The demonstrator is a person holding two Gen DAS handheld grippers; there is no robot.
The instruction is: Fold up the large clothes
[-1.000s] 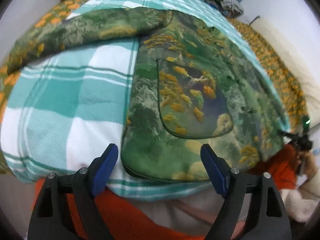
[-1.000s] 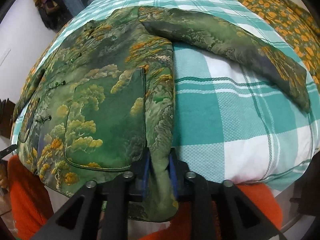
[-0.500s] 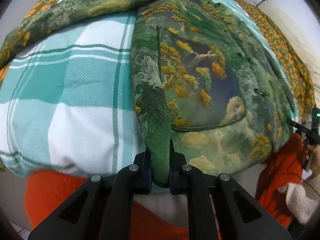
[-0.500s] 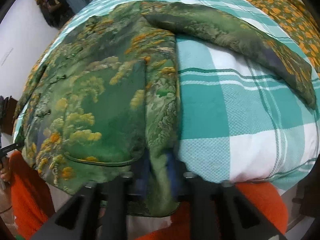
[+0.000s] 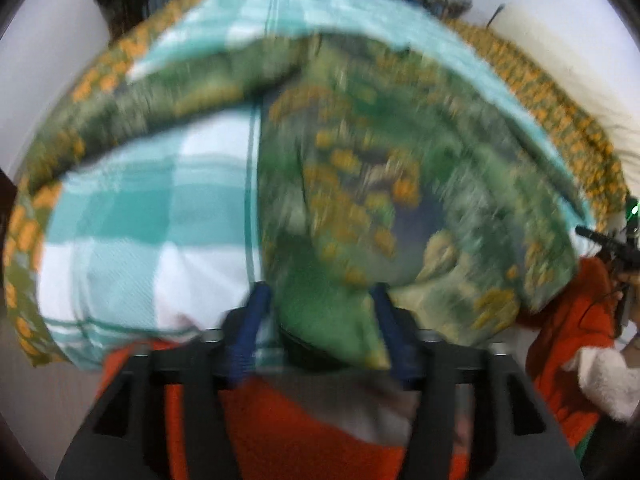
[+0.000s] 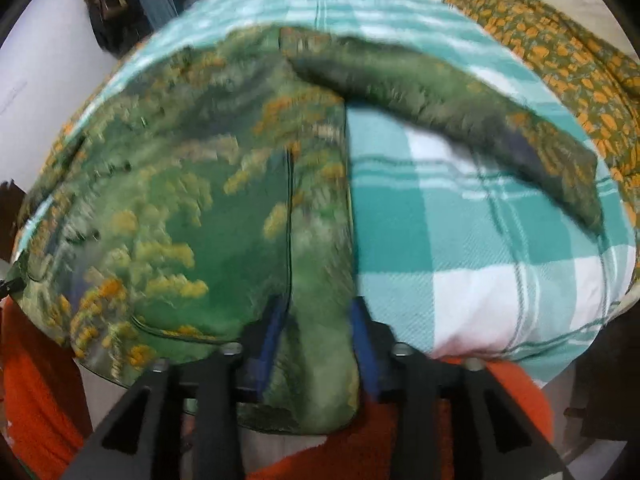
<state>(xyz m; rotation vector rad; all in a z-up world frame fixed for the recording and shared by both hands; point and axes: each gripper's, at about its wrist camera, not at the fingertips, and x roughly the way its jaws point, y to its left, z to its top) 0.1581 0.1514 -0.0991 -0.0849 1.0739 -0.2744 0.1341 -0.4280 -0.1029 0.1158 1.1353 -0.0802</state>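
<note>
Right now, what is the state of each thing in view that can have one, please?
Jacket: spread on the bed, its near hem corners lifted between the fingers.
Sleeve: stretched out sideways, unfolded.
Left gripper: fingers partly apart with hem cloth between; blurred.
Right gripper: fingers partly apart around a hem fold.
Checked blanket: laid flat under the jacket.

A bed carries everything, covered by a teal-and-white checked blanket (image 6: 460,240). Directly on the blanket lies a green landscape-print jacket (image 6: 192,208), its sleeve (image 6: 460,116) stretched toward 3 o'clock. An orange-flowered green quilt (image 6: 560,52) borders the blanket at 2 o'clock.
</note>
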